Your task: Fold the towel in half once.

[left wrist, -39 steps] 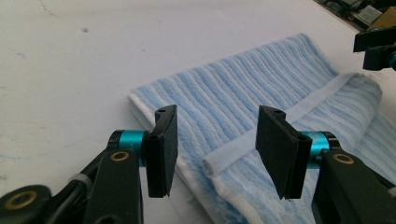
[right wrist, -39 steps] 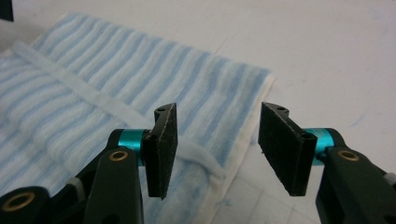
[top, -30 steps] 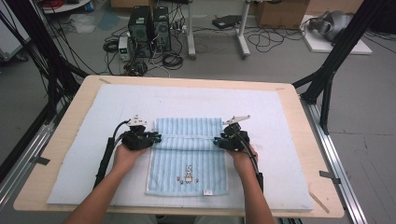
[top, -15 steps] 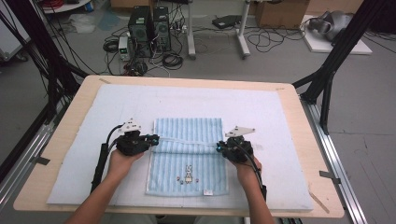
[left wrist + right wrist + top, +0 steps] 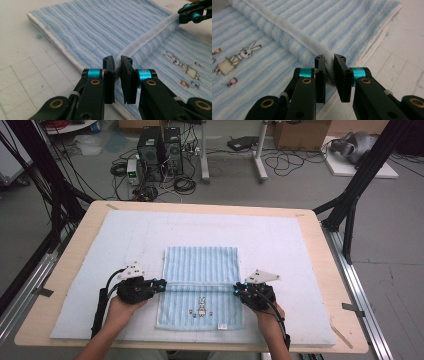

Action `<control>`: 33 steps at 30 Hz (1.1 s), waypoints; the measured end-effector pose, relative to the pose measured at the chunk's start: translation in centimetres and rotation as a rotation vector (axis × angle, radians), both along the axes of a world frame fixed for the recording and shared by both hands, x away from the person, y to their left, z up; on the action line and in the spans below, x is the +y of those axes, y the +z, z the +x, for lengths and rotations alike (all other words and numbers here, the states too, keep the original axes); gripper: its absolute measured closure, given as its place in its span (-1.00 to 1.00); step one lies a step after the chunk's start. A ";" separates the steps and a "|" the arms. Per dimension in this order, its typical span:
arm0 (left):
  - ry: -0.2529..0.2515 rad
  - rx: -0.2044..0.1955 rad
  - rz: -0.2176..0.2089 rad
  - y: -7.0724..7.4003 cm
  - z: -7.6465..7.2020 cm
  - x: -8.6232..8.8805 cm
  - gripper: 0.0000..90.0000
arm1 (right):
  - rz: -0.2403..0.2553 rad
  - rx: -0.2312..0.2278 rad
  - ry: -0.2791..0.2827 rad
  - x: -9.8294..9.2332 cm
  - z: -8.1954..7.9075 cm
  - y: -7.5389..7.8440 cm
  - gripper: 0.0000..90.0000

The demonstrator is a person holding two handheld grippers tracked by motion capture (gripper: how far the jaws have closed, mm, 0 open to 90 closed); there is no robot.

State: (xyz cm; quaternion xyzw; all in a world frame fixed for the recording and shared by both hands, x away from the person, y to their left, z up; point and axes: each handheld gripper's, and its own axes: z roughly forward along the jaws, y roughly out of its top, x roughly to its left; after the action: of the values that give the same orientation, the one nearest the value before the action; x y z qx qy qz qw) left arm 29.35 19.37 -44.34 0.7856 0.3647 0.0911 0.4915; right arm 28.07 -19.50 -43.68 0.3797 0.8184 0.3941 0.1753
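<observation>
A light blue striped towel (image 5: 200, 265) with a small bunny print (image 5: 201, 306) lies on the white mat, its far part folded over toward me. The white hem runs as a ridge across its middle. My left gripper (image 5: 161, 284) is shut on the hem's left end, and the left gripper view shows the pads of this gripper (image 5: 118, 62) pinching the cloth (image 5: 87, 32). My right gripper (image 5: 237, 289) grips the hem's right end. Its jaws have just been closing, and in its own view the gripper (image 5: 329, 62) presses the hem of the towel (image 5: 342, 22).
The white gridded mat (image 5: 280, 245) covers a wooden table (image 5: 320, 240). Black frame posts (image 5: 350, 205) rise at the table's right and left back corners. Computers and cables (image 5: 160, 150) sit on the floor beyond the far edge.
Both hands have drawn toward the near edge with the hem, so the folded part now covers more of the towel. The fold line sits lower in the high view.
</observation>
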 end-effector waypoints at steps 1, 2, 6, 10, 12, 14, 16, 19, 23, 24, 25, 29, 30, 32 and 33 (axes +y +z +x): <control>-0.005 0.002 0.001 0.0 -0.2 0.1 0.81 | -0.001 0.005 -0.002 -0.1 -0.3 -0.1 0.76; -0.004 0.006 -0.008 -0.1 -0.4 0.1 0.81 | 0.002 0.003 -0.001 -0.2 -0.5 -0.3 0.76; -0.017 0.026 -0.019 -0.4 -1.2 0.6 0.74 | 0.002 0.009 0.001 -0.5 -1.5 -0.4 0.65; 0.015 0.044 -0.033 -0.6 -1.5 1.2 0.28 | 0.032 -0.007 -0.021 -1.2 -2.4 -0.3 0.50; 0.040 0.048 -0.053 -0.4 -1.5 1.5 0.15 | 0.071 -0.008 -0.049 -1.8 -2.6 -0.1 0.37; 0.056 0.045 -0.069 -0.2 -1.6 1.7 0.12 | 0.113 -0.013 -0.078 -2.3 -2.8 0.2 0.35; 0.067 0.048 -0.072 -0.2 -1.6 1.7 0.11 | 0.117 -0.017 -0.087 -2.6 -2.9 0.3 0.35; 0.073 0.045 -0.055 -0.2 -1.7 1.4 0.11 | 0.096 -0.017 -0.083 -2.3 -3.0 0.3 0.35; 0.064 0.039 -0.025 -0.5 -1.9 0.5 0.11 | 0.074 -0.011 -0.054 -1.2 -2.9 -0.1 0.31; 0.059 0.039 -0.013 -0.6 -1.9 0.3 0.12 | 0.063 -0.004 -0.054 -0.9 -2.8 -0.2 0.31; 0.060 0.043 -0.010 -0.7 -1.8 0.2 0.12 | 0.046 -0.002 -0.051 -0.7 -2.7 -0.3 0.31; 0.064 0.047 0.027 -0.9 -1.7 -0.2 0.22 | -0.007 0.030 -0.049 0.0 -2.3 -0.9 0.43; 0.065 0.048 0.037 -0.9 -1.7 -0.3 0.35 | -0.022 0.025 -0.044 0.1 -2.3 -1.1 0.49; 0.058 0.047 0.066 -0.9 -1.8 -0.5 0.57 | -0.025 0.019 -0.055 0.0 -2.3 -1.1 0.68; 0.056 0.040 0.076 -0.9 -1.8 -0.7 0.66 | -0.026 0.014 -0.055 0.0 -2.3 -1.1 0.74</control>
State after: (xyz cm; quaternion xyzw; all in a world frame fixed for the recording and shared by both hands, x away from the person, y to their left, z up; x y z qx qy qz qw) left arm 27.54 18.69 -45.22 0.7948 0.3926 0.1030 0.4512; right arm 25.75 -19.52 -44.80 0.4024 0.8139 0.3758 0.1853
